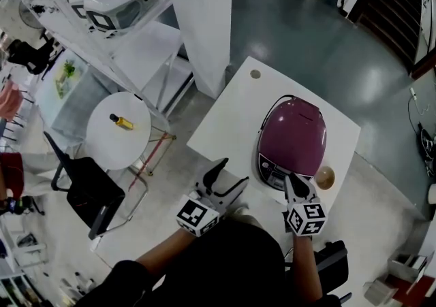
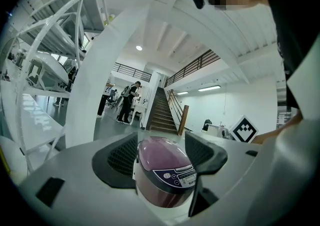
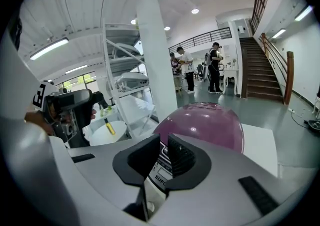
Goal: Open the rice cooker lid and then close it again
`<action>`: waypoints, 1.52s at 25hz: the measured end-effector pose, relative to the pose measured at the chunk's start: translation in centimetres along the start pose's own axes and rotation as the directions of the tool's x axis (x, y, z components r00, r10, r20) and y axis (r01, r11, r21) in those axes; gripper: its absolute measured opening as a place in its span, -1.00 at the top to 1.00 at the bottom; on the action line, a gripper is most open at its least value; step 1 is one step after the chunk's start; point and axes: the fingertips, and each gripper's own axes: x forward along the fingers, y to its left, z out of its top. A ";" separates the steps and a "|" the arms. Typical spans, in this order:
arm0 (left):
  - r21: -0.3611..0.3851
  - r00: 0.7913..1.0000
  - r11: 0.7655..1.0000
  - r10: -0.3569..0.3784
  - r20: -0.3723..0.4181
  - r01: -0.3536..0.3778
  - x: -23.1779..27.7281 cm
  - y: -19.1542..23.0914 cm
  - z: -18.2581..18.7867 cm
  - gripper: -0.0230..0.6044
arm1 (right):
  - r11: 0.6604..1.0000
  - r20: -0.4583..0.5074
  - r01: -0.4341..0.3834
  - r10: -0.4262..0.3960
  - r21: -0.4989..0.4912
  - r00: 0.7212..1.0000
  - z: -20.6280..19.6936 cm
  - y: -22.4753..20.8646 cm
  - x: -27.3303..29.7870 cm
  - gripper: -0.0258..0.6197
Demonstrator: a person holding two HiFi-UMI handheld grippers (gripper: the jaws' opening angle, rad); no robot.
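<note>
**Two grippers at one rice cooker, lid down**

One purple rice cooker [image 1: 294, 135] is sitting with its lid down on the right half of one white square table [image 1: 228, 111]. One small round tan object [image 1: 324, 178] is lying just right of it.

Two grippers are working at the table's near edge. The right gripper [image 1: 296, 183] is pointing down at the cooker's near control panel, its jaws drawn almost together with only a thin slit between them and nothing gripped. The left gripper [image 1: 231, 173] is hovering left of the cooker, jaws spread wide and empty, with the cooker lying beyond them.

Farther left, one round side table [image 1: 102, 142] is carrying one yellow bottle [image 1: 122, 121].
</note>
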 end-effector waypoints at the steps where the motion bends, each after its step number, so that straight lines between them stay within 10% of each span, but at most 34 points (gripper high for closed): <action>1: 0.003 1.000 1.000 -0.001 0.000 0.001 0.2 0.1 0.1 0.05 | 1.000 -0.006 0.006 -0.006 0.002 1.000 -0.1 -0.2 0.2 0.81; 38: -0.032 0.999 0.999 -0.033 -0.016 0.032 2.9 1.0 1.0 0.05 | 0.997 -0.160 0.065 -0.069 -0.032 0.985 -4.5 -2.3 4.2 0.90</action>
